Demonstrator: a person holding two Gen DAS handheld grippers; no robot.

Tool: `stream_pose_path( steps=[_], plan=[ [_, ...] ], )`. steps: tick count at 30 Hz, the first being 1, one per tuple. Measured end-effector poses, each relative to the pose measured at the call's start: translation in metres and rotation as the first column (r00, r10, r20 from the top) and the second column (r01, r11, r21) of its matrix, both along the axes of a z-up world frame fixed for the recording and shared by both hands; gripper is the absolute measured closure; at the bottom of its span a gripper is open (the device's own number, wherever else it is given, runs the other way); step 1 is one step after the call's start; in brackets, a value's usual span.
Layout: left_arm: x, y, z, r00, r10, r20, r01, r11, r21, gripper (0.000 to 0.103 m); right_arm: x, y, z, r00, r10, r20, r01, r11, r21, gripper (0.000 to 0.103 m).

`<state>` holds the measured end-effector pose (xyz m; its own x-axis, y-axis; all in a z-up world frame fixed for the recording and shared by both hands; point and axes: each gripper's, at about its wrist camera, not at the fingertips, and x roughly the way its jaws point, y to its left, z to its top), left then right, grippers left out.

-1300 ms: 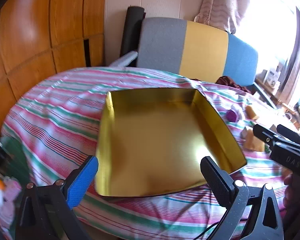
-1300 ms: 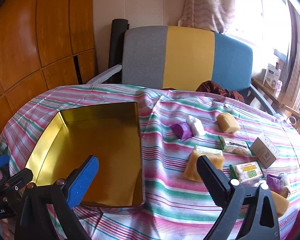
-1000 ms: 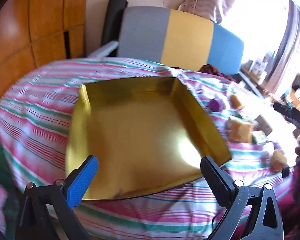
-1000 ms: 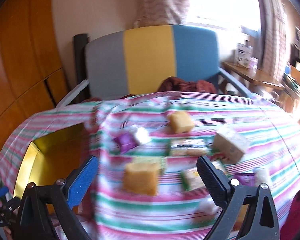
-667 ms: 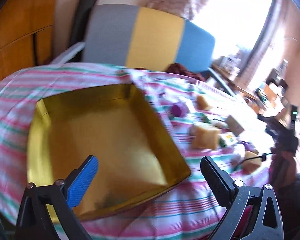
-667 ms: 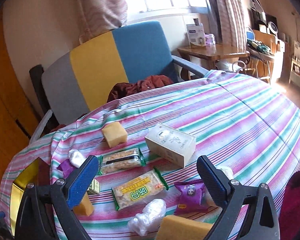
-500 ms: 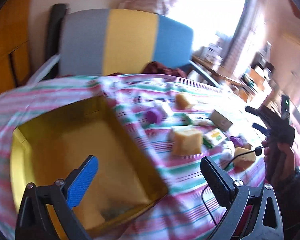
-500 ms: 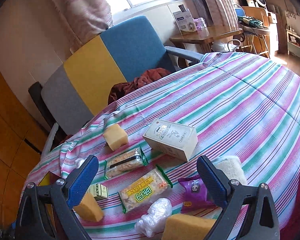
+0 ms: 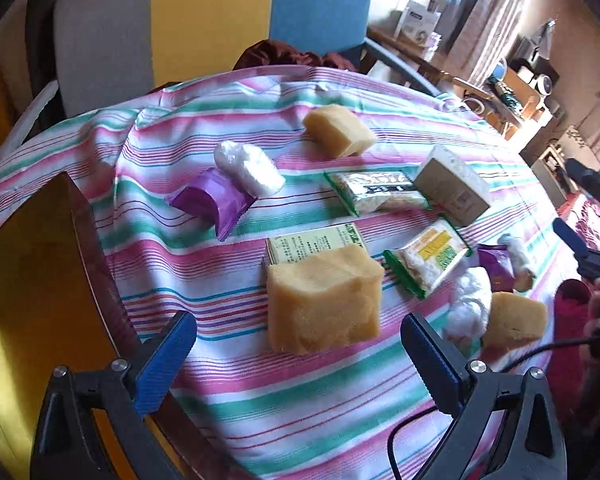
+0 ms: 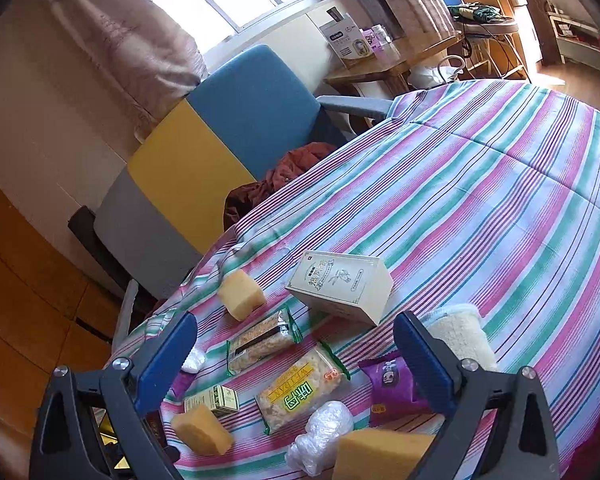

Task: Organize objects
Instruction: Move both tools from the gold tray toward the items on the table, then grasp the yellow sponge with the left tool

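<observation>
My left gripper [image 9: 298,342] is open, with a large yellow sponge block [image 9: 323,296] just ahead between its fingers, not touched. The gold tin tray [image 9: 32,280] lies at its left. Spread over the striped cloth are a purple packet [image 9: 210,202], a white wrapped roll [image 9: 248,168], a snack bar [image 9: 373,192] and a beige box [image 9: 451,190]. My right gripper [image 10: 294,344] is open above a yellow-green snack packet [image 10: 300,392]. The beige box [image 10: 339,292] sits beyond it, and a purple packet [image 10: 389,384] lies by its right finger.
A chair [image 10: 220,140] in grey, yellow and blue stands behind the round table, with a dark red cloth [image 10: 292,176] on its seat. More sponges [image 10: 242,288] and a fluffy white roll [image 10: 459,334] lie nearby. A wooden side table [image 10: 399,60] stands by the window.
Both grippers have swung right, away from the gold tray and toward the scattered items. The left one has come close to the large sponge. Both stayed open.
</observation>
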<state>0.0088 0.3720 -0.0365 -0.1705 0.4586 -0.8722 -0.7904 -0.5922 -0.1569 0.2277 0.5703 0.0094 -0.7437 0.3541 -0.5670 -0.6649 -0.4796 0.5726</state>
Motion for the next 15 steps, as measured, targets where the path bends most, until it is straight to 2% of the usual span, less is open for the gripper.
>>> stream_pose_path(
  steps=[2,7,9,10,11,15],
  plan=[
    [-0.003,0.009,-0.007,1.0,0.03,0.003,-0.029,0.999,-0.023,0.008,0.005,0.002,0.001,1.0,-0.016,-0.013,0.016,1.0,-0.003,0.002],
    [-0.005,0.027,-0.018,0.997,0.065,0.035,-0.064,0.997,-0.042,0.008,0.006,0.007,-0.003,1.0,-0.024,-0.014,0.024,0.999,-0.03,0.002],
    [-0.003,0.028,-0.023,0.997,0.063,0.05,-0.062,0.998,-0.028,0.018,0.003,0.006,-0.005,1.0,-0.01,0.003,0.01,0.999,-0.031,0.002],
    [-0.002,0.027,-0.024,0.995,0.049,0.084,-0.048,0.999,-0.011,0.034,0.0,0.006,-0.006,1.0,0.002,0.012,-0.002,1.0,-0.03,0.002],
    [-0.001,0.025,-0.024,0.993,0.037,0.108,-0.038,0.999,0.006,0.043,-0.003,0.005,-0.007,1.0,0.015,0.019,-0.015,0.999,-0.03,0.002],
    [0.013,0.018,-0.012,0.998,-0.007,0.057,0.005,0.999,0.033,0.051,-0.015,0.003,-0.012,0.996,0.06,0.062,-0.057,0.998,-0.038,0.002]
  ],
)
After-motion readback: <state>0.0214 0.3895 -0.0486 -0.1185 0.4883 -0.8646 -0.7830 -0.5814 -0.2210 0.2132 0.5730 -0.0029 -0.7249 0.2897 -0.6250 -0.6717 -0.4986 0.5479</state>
